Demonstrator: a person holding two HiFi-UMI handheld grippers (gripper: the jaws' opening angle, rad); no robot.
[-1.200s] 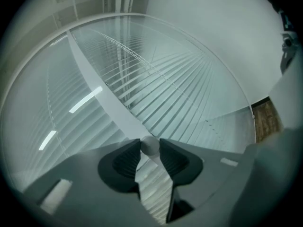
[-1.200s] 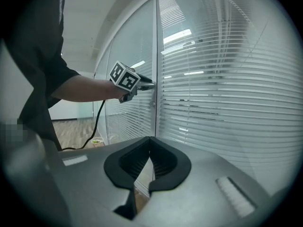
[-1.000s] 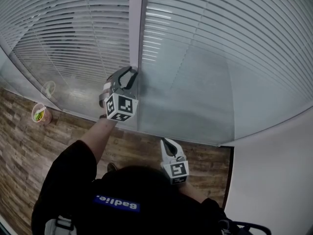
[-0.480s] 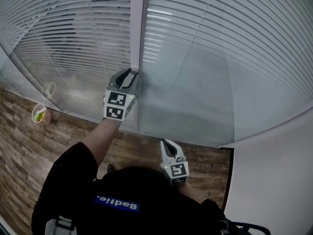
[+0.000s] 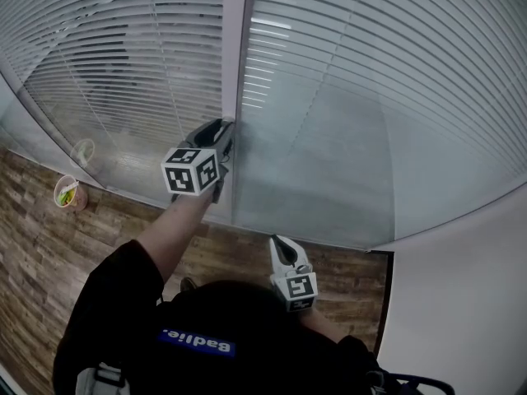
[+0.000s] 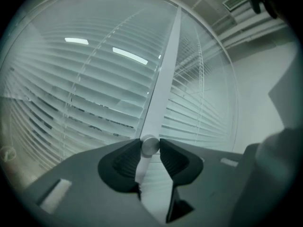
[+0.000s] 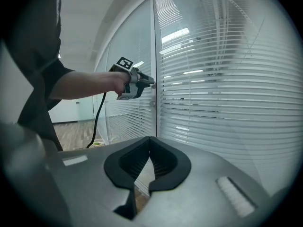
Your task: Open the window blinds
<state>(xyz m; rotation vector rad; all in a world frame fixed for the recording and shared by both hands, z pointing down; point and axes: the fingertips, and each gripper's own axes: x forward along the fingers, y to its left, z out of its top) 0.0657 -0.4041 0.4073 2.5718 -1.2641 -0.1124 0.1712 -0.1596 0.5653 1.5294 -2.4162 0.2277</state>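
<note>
Where the blinds (image 5: 370, 72) meet, left tongs (image 5: 226, 127) clamp the knob (image 6: 150, 146).

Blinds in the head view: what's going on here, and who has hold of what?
A person holds a tool in each hand at a glass partition with blinds inside it. The left tool is clamped on the small round metal knob on the frame post between two panes. It has rolled since a second ago, so the knob is apparently being turned. The right tool hangs back, shut and empty.

Office — glass partition walls (image 5: 317, 179), slatted blinds (image 5: 395, 56), wood-plank floor (image 5: 33, 262)
</note>
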